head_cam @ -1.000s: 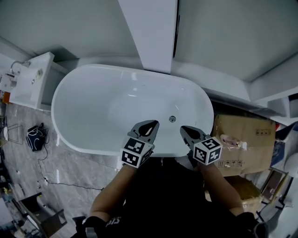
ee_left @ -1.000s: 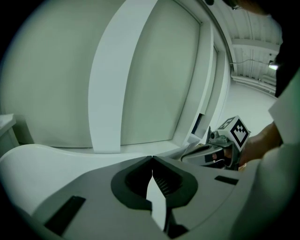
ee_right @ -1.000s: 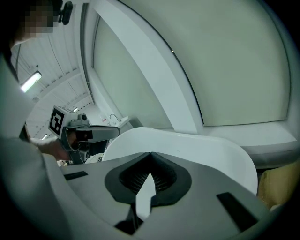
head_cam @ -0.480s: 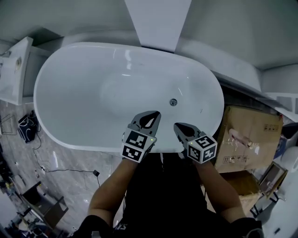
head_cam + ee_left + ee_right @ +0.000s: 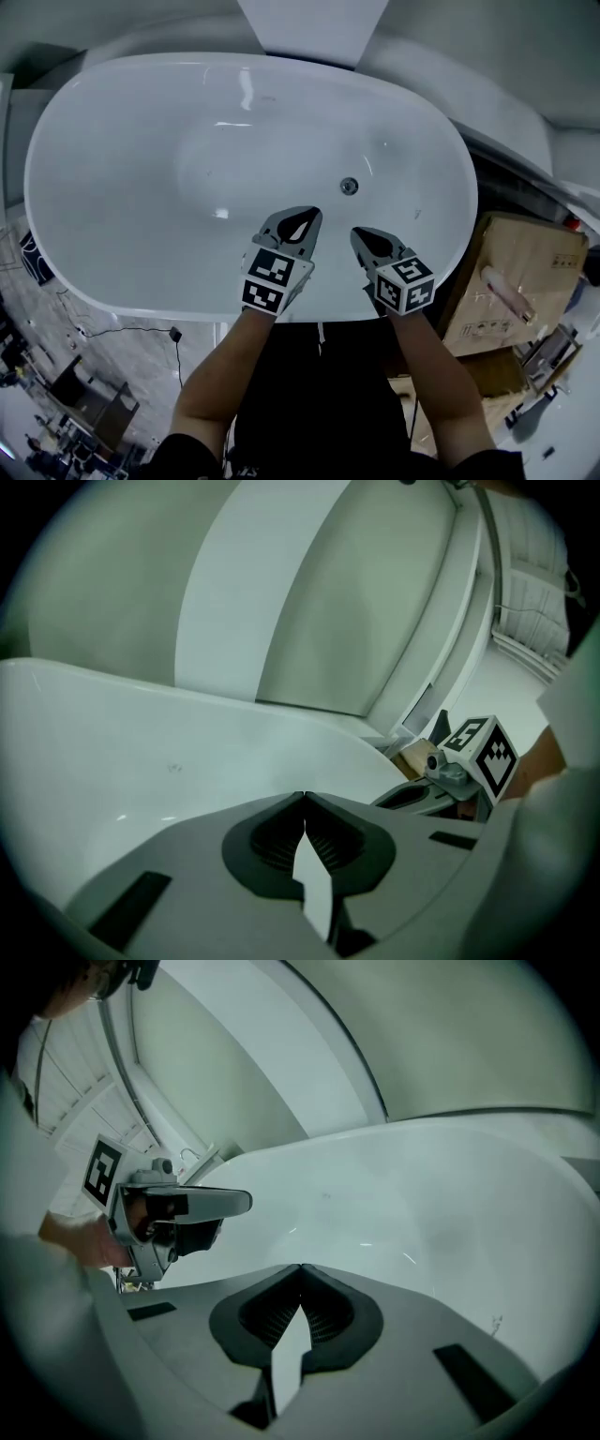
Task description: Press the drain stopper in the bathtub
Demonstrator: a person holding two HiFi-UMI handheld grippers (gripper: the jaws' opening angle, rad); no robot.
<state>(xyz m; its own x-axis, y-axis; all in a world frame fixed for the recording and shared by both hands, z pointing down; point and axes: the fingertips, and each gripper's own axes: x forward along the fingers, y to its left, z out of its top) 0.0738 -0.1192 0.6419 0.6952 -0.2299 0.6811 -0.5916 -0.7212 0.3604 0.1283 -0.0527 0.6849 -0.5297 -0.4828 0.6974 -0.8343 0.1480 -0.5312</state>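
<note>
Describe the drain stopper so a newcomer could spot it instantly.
The large white oval bathtub fills the head view. On its floor, right of centre, just beyond the right tool, sits the drain stopper: a small round metallic disc, the only fitting on the smooth basin.

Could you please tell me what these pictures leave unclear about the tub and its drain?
- Drain stopper: too small in the head view to tell raised from pressed.
- Both gripper views: only bathtub wall shows beyond the jaws; the stopper is out of frame.
- Cardboard box: print too small in the head view.
</note>
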